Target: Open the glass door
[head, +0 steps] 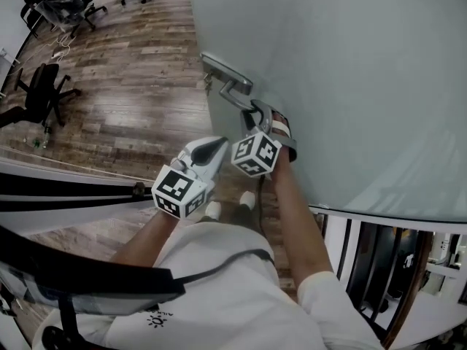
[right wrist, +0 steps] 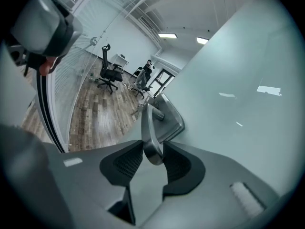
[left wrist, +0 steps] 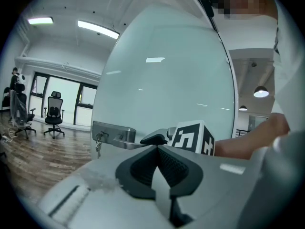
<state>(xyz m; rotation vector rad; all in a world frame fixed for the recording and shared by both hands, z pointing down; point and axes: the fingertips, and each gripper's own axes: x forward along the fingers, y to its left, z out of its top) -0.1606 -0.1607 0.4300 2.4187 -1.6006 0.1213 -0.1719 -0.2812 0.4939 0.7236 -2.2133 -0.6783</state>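
The frosted glass door (head: 328, 64) carries a metal lever handle (head: 232, 87) on a lock plate, with keys (head: 208, 86) hanging from the lock. My right gripper (head: 255, 110) is at the free end of the lever. In the right gripper view the handle (right wrist: 148, 128) runs between the pads, and the right gripper (right wrist: 153, 152) is shut on its tip. My left gripper (head: 219, 146) hovers just below and left of the handle, touching nothing. In the left gripper view its pads meet in a closed V (left wrist: 157, 148), with the handle (left wrist: 121, 141) and door (left wrist: 167, 80) beyond.
Wooden floor spreads to the left, with office chairs (head: 44, 93) and more (head: 66, 6) at the far end. A black-framed glass partition (head: 66, 195) runs along my left side. My shoes (head: 211, 210) stand close to the door's edge. A railing (head: 379, 268) shows at the right.
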